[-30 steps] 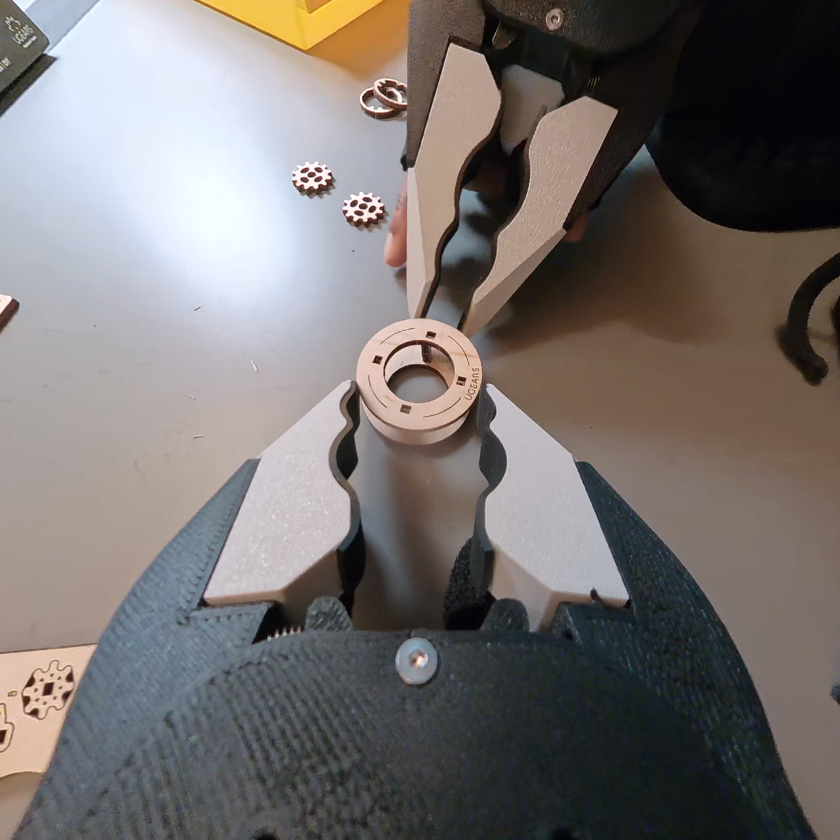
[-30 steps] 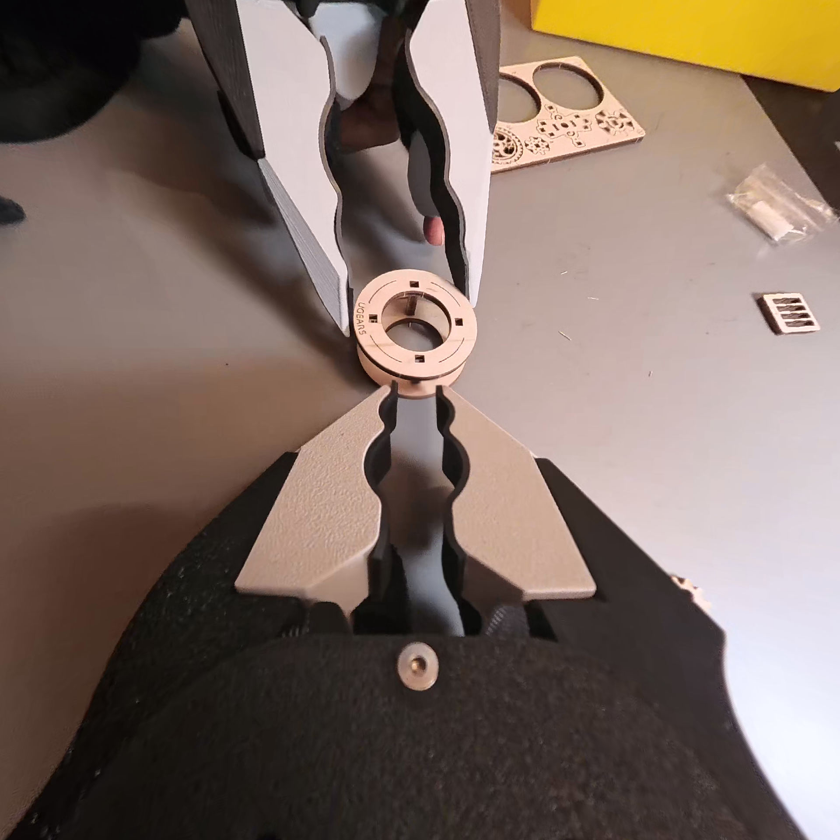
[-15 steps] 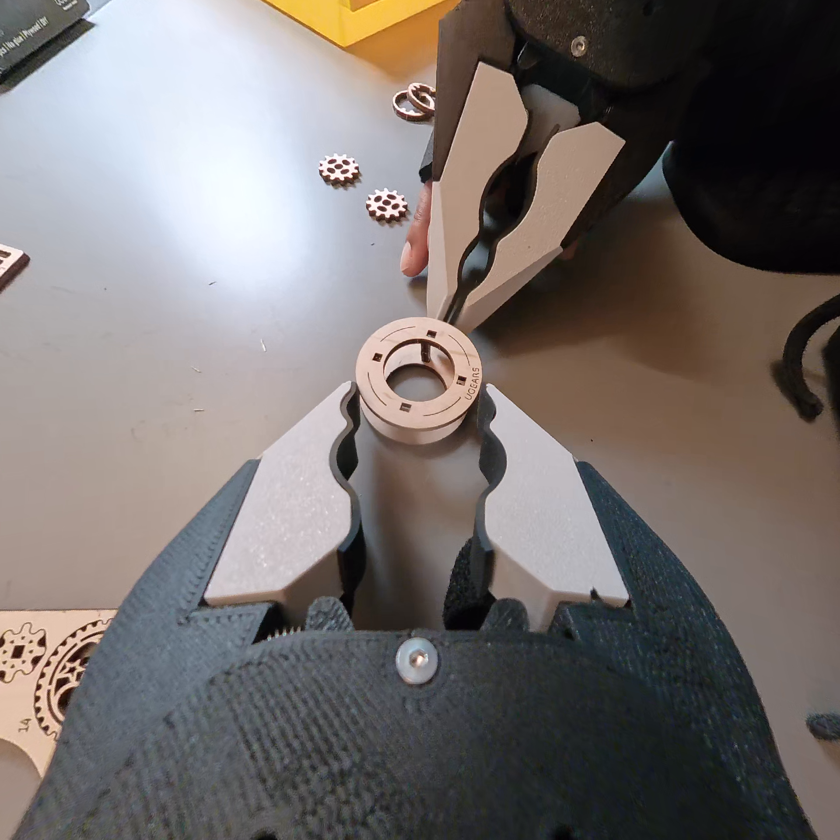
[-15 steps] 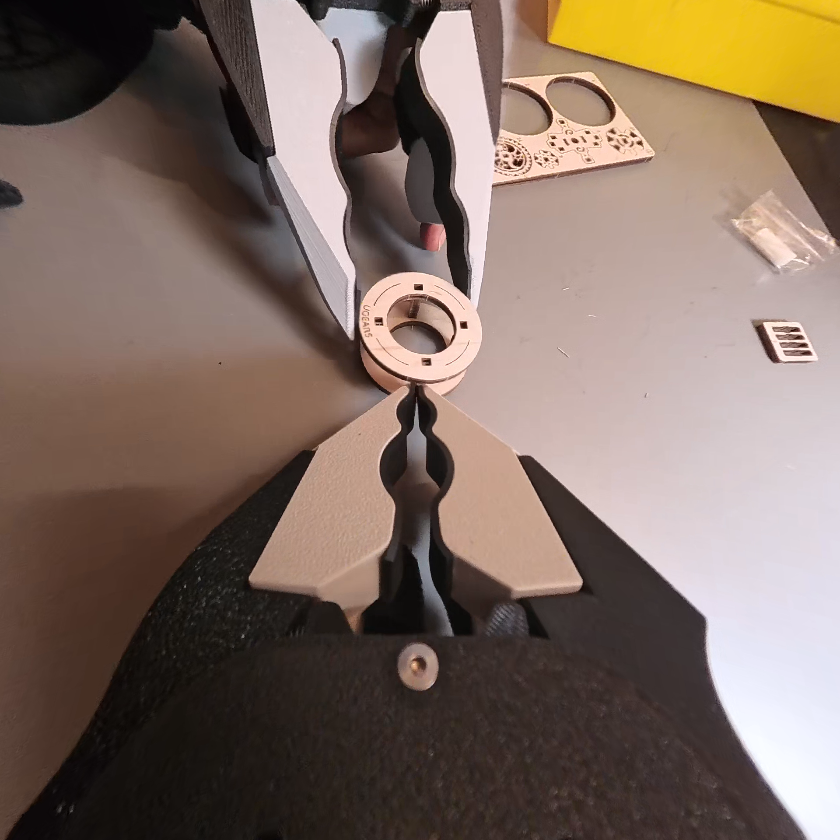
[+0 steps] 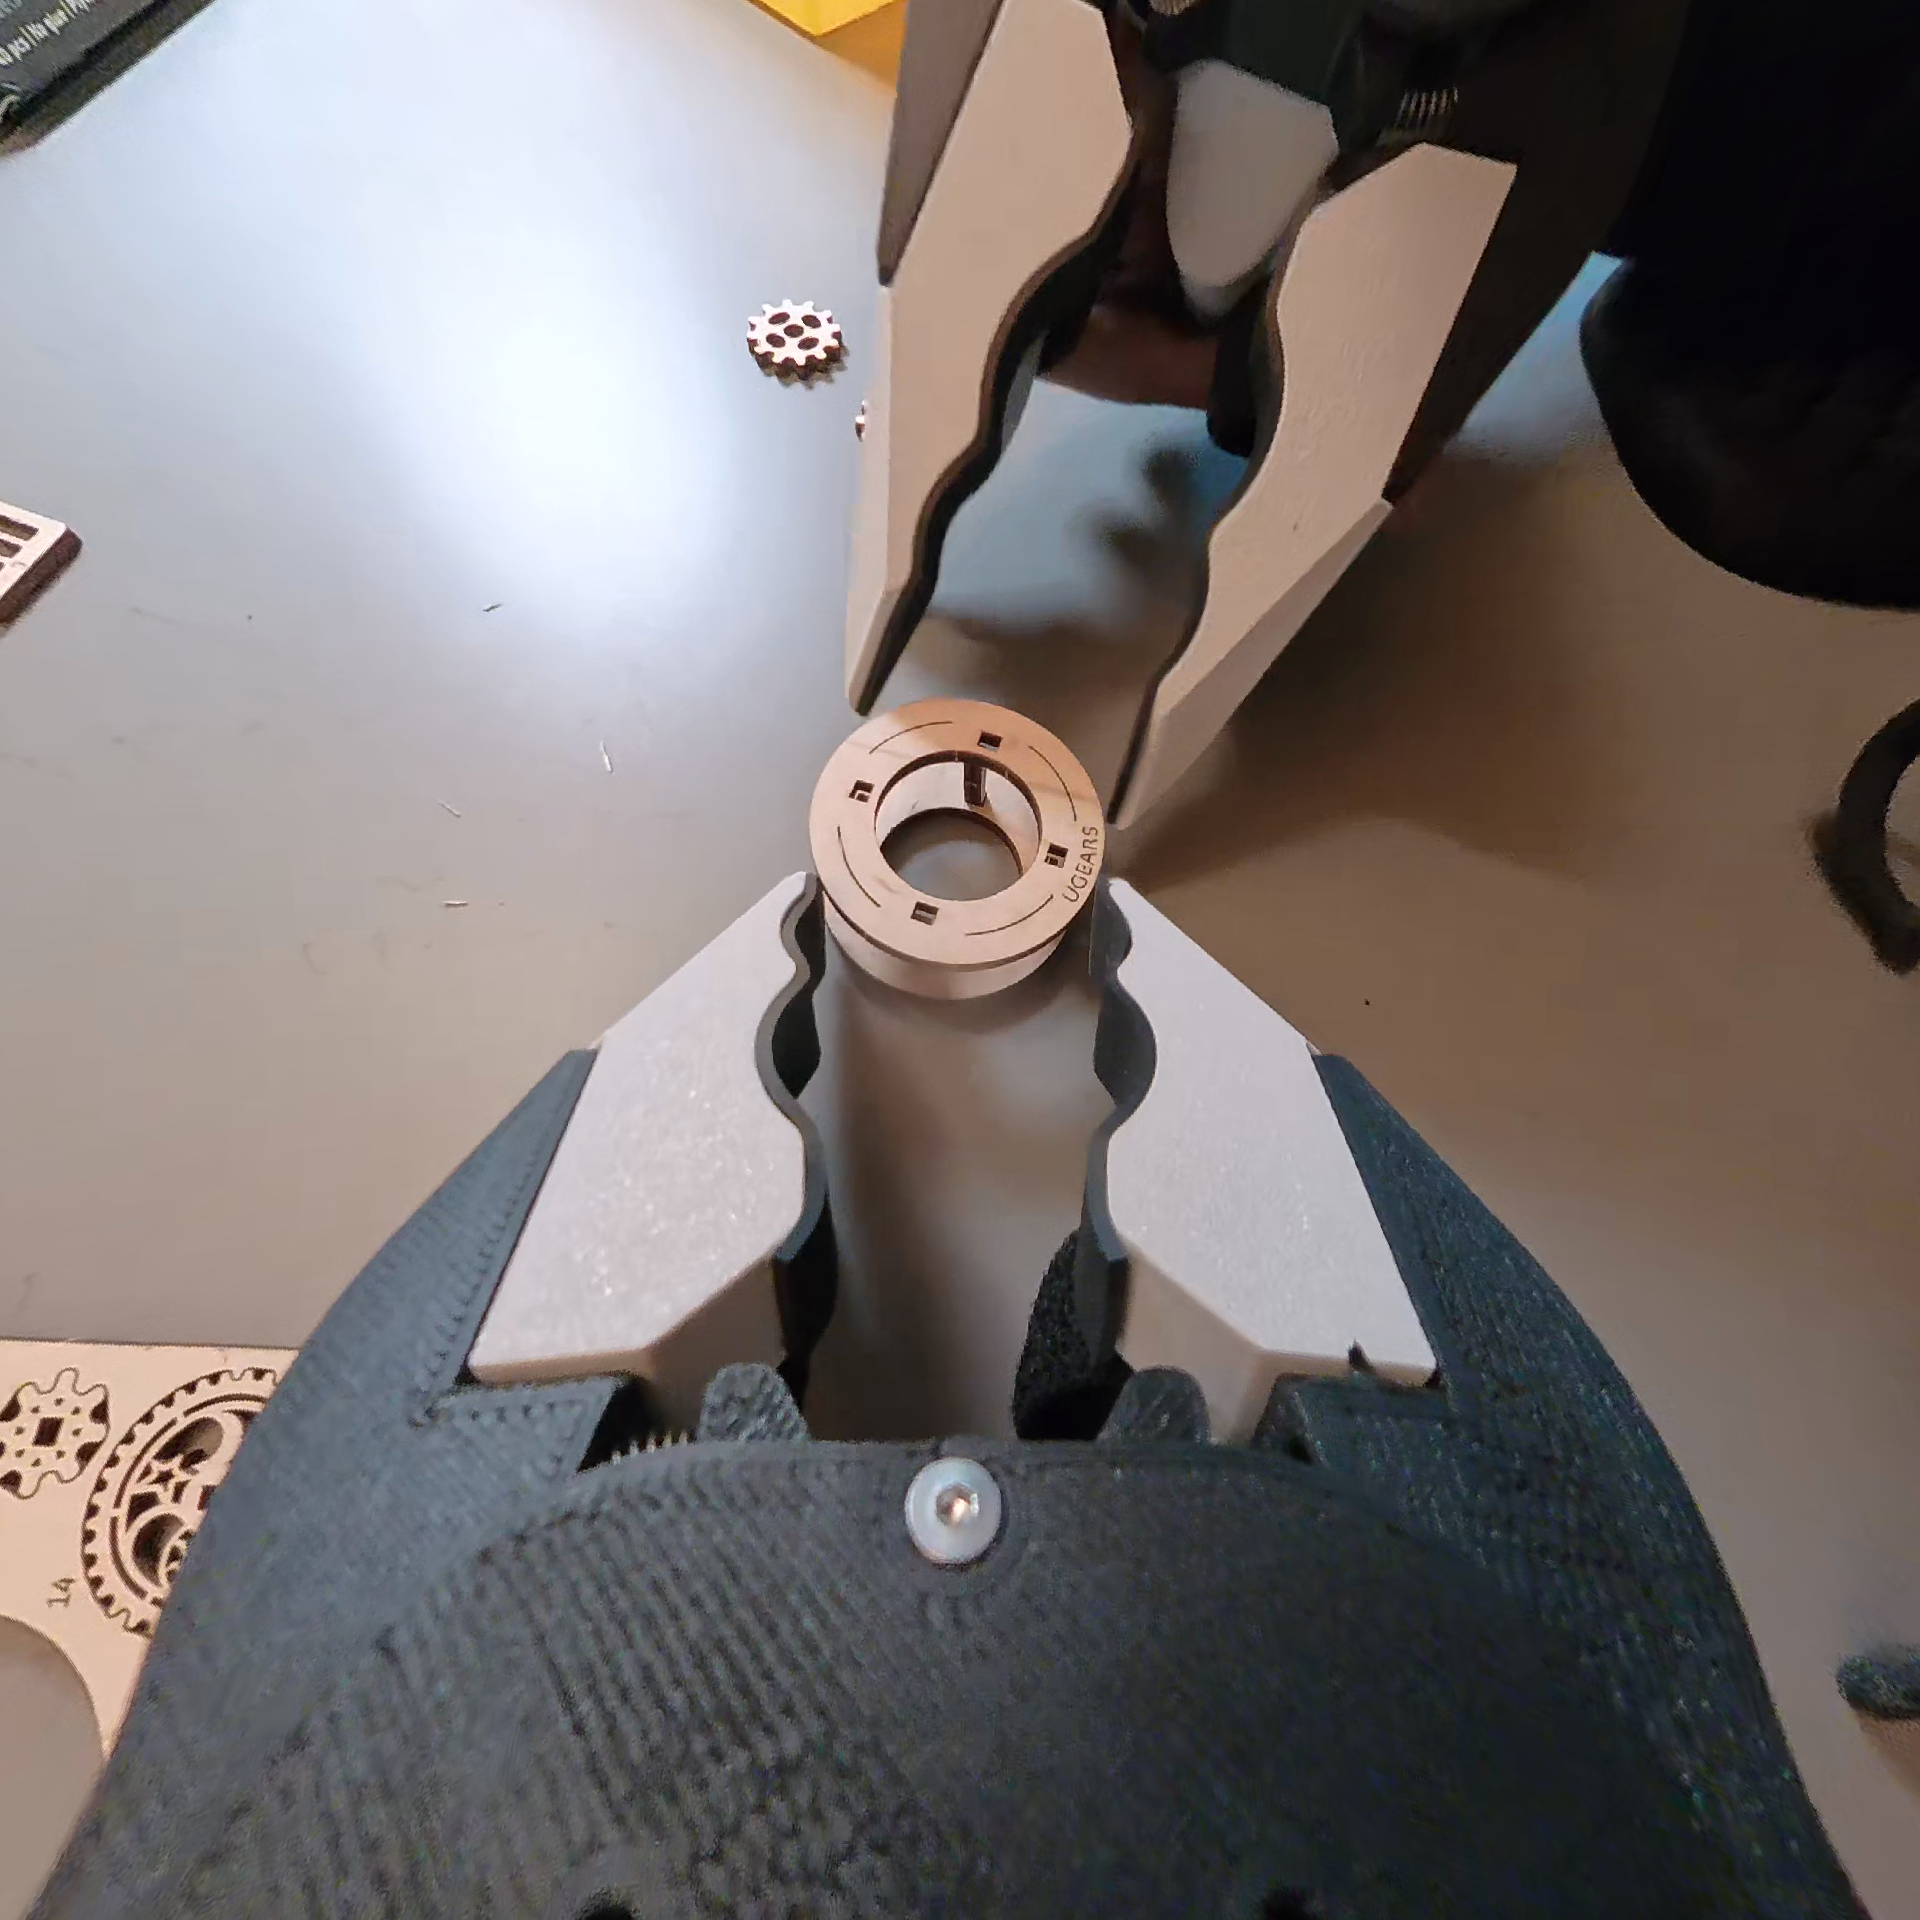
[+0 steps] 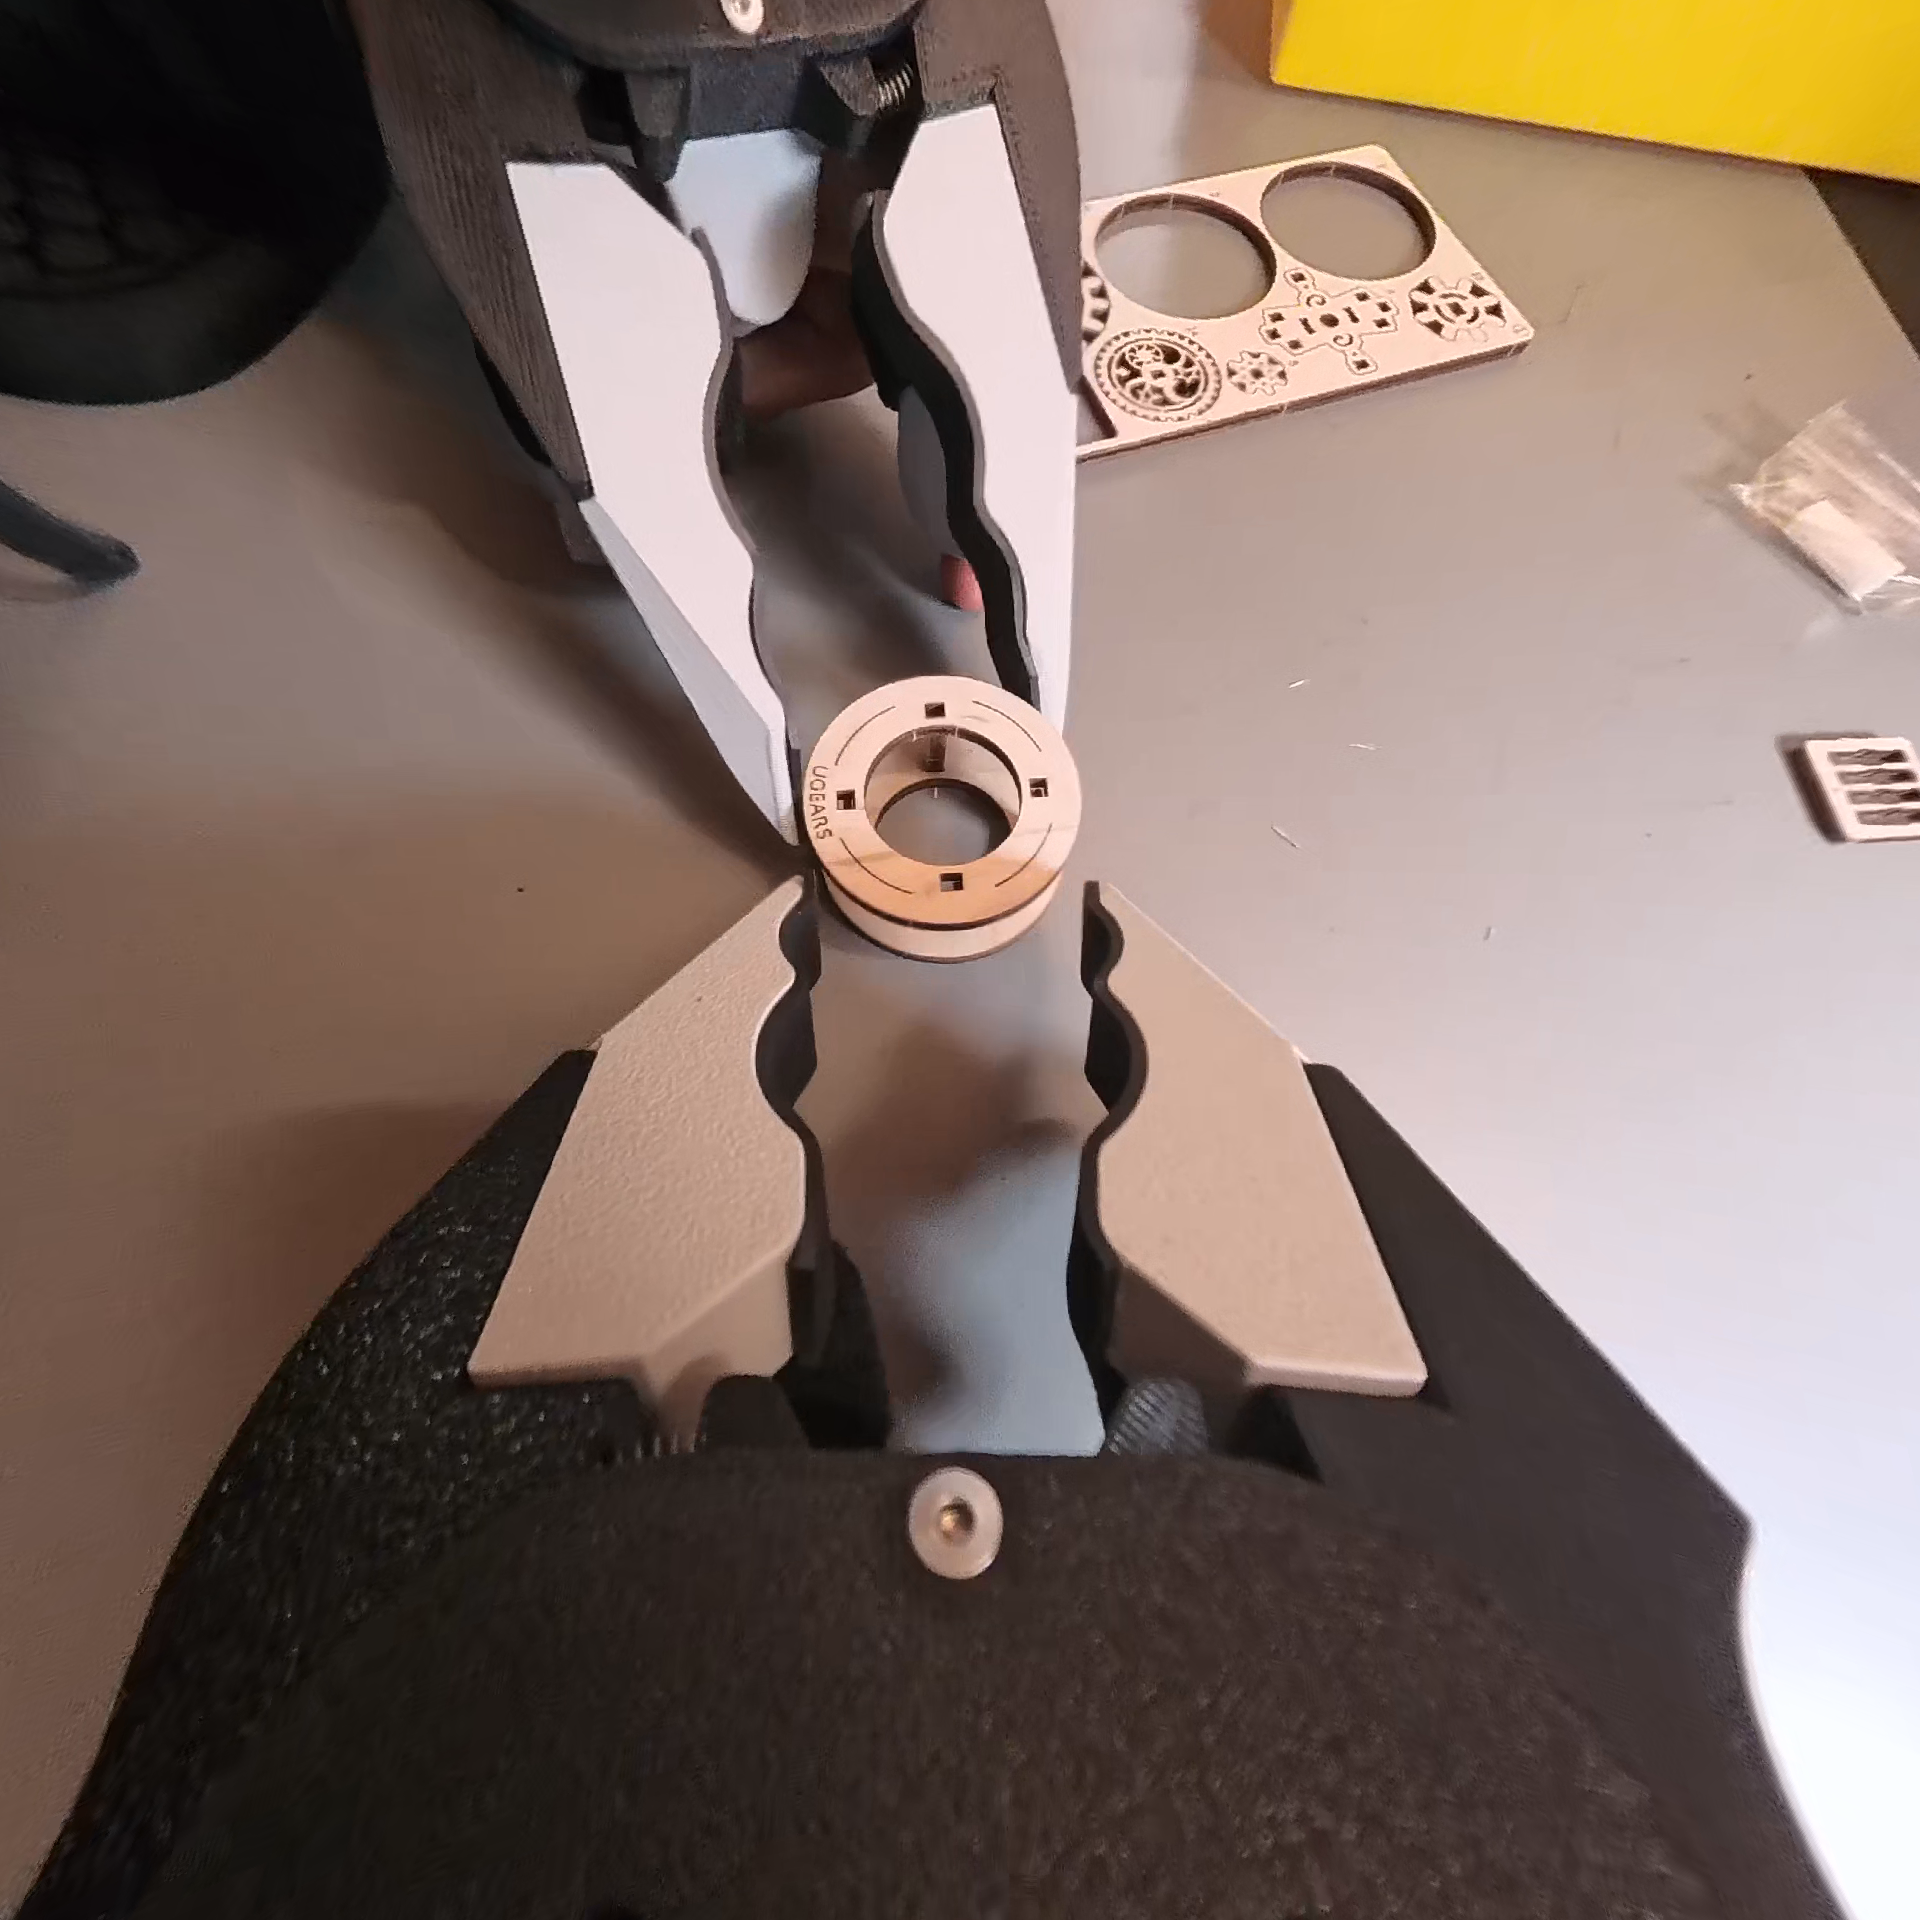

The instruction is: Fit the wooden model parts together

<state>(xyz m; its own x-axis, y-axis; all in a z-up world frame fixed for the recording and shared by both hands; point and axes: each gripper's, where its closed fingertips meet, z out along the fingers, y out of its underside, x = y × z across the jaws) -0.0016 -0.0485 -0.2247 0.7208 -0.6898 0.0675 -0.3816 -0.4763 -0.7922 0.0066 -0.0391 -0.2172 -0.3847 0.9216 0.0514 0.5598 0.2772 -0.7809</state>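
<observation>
Wooden ring: the wooden ring [image 5: 956,847] [image 6: 943,819], two round layers stacked with a wide centre hole and small square slots in its top face, lay flat on the grey table [image 5: 312,727] [image 6: 1455,779] between the two grippers
Left gripper: the left gripper [image 5: 954,902] [image 6: 906,743] held the ring, its fingers pressed against the ring's two sides at the tips
Right gripper: the right gripper [image 6: 943,891] [image 5: 987,764] faced it from the other side, fingers spread wider than the ring, tips just beside its rim; whether they touched it could not be told
Loose parts: a small wooden gear [image 5: 796,341] lay well beyond the ring in the left wrist view; a slotted wooden grille [image 6: 1860,800] sat off to the right in the right wrist view
Part sheet: a wooden part sheet [image 6: 1309,301] [image 5: 62,1455] with two round cut-outs lay near a yellow box [image 6: 1600,73]
Bag: a small clear bag [image 6: 1839,509] lay near the table's right edge
</observation>
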